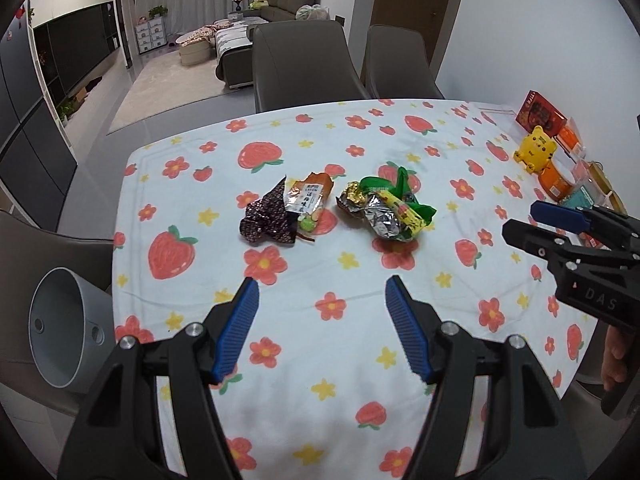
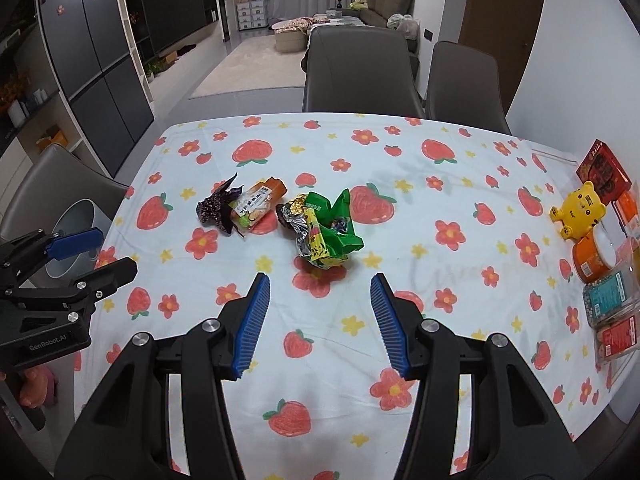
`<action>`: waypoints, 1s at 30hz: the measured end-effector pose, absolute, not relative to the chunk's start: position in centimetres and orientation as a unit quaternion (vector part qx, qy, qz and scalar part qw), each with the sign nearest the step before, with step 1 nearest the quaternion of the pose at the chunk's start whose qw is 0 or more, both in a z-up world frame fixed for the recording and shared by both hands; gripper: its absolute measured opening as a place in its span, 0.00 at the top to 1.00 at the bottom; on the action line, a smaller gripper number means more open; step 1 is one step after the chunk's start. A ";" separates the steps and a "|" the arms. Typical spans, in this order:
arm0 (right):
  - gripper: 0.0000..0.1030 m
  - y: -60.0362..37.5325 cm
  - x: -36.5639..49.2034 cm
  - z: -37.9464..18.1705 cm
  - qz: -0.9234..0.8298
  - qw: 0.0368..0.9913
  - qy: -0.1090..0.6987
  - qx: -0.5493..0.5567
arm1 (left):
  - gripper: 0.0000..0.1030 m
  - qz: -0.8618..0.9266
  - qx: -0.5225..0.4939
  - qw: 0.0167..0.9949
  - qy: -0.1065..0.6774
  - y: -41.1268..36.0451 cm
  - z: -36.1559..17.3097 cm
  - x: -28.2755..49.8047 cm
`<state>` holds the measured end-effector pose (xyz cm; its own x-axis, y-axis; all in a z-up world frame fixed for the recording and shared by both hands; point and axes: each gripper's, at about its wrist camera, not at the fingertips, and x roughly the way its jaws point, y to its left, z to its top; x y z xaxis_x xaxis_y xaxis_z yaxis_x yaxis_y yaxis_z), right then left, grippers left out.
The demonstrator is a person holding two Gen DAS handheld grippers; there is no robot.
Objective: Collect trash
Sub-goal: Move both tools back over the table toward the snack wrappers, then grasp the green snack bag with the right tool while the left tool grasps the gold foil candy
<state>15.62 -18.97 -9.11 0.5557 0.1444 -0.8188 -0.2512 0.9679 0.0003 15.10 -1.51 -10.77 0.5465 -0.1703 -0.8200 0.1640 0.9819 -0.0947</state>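
Note:
Two heaps of snack wrappers lie mid-table on the strawberry-print cloth. The left heap is a dark purple patterned wrapper (image 1: 268, 220) (image 2: 216, 206) with an orange packet (image 1: 310, 196) (image 2: 260, 202). The right heap is a green, silver and yellow wrapper bundle (image 1: 390, 210) (image 2: 326, 232). My left gripper (image 1: 322, 286) is open and empty, short of both heaps; it also shows in the right wrist view (image 2: 106, 254). My right gripper (image 2: 320, 284) is open and empty, just before the green bundle; it also shows in the left wrist view (image 1: 524, 222). A grey bin (image 1: 60, 328) (image 2: 70, 236) sits off the table's left edge.
A yellow tiger toy (image 1: 536, 148) (image 2: 578, 210), orange tape rolls (image 2: 596, 258), a red box (image 1: 540, 114) (image 2: 604, 172) and small packets (image 2: 608, 300) line the table's right edge. Grey chairs (image 1: 298, 64) (image 2: 360, 72) stand at the far side, and one (image 2: 60, 184) at the left.

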 end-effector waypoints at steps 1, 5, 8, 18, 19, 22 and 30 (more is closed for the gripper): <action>0.51 -19.0 16.1 -9.5 0.114 0.879 0.459 -0.059 | 0.36 -0.096 -0.004 0.878 0.469 -1.9 -11.2 15.6; 0.51 -18.8 18.0 -11.2 0.122 0.874 0.466 -0.061 | 0.36 -0.095 -0.006 0.871 0.482 -2.9 -13.0 17.6; 0.51 -18.3 19.6 -12.5 0.126 0.870 0.473 -0.064 | 0.36 -0.099 -0.003 0.867 0.489 -3.4 -14.0 18.5; 0.51 -17.1 24.1 -16.6 0.127 0.851 0.504 -0.070 | 0.36 -0.111 0.011 0.853 0.511 -4.7 -16.7 22.0; 0.51 -17.1 24.4 -16.9 0.126 0.850 0.507 -0.070 | 0.36 -0.113 0.011 0.851 0.512 -4.8 -16.9 22.4; 0.51 -17.2 25.0 -17.7 0.126 0.845 0.515 -0.069 | 0.36 -0.117 0.012 0.849 0.515 -5.1 -17.5 23.3; 0.54 -17.5 25.6 -19.0 0.126 0.838 0.526 -0.070 | 0.36 -0.118 0.012 0.844 0.524 -5.3 -18.8 24.3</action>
<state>25.62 -17.52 -19.04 0.4148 0.1375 -0.8994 -0.2843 0.9586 0.0155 24.34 -5.28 -18.75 0.4234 -0.1876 -0.8863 0.2119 0.9717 -0.1044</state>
